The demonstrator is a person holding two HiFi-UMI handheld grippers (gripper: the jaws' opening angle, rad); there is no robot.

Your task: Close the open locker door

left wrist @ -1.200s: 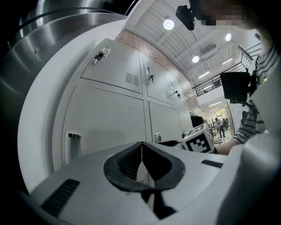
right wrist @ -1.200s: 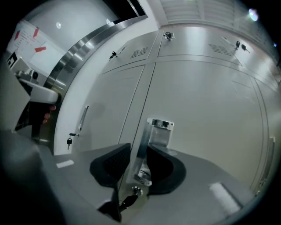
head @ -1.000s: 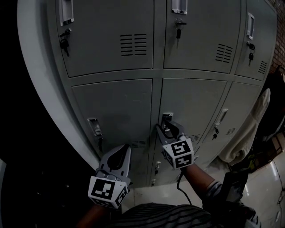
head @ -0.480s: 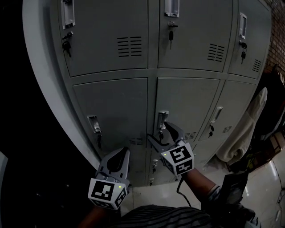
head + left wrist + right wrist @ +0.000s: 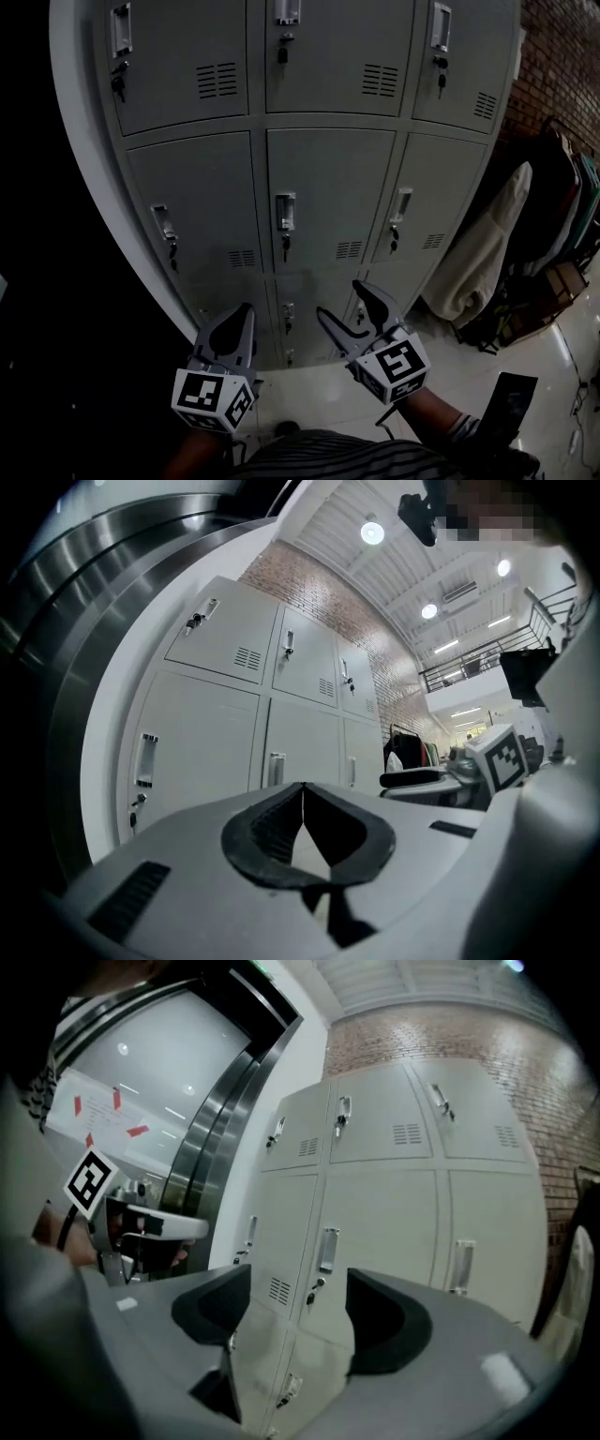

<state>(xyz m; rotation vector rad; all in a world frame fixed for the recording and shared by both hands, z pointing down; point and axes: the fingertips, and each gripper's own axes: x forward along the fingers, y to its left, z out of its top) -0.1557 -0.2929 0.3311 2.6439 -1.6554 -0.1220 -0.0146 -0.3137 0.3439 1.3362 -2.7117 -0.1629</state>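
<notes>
A grey locker bank (image 5: pixel 328 187) stands ahead, and every door I can see lies flush. The centre door of the middle row has its handle (image 5: pixel 285 211) and a key below it. My right gripper (image 5: pixel 342 300) hangs below and in front of that door, clear of it. Its jaws stand wide and are closing with nothing between them; in the right gripper view (image 5: pixel 298 1288) only lockers (image 5: pixel 326 1249) show through the gap. My left gripper (image 5: pixel 242 311) is lower left, shut and empty, its tips meeting (image 5: pixel 302 787).
A pale garment (image 5: pixel 483 253) hangs beside the lockers on the right, with a clothes rack (image 5: pixel 558 206) and brick wall (image 5: pixel 558 56) behind it. A dark object (image 5: pixel 506 403) lies on the white floor. The left side is dark.
My right gripper has come off the centre door's handle, opened wide and drawn back. The whole view has backed away from the lockers. The left gripper stays shut.
</notes>
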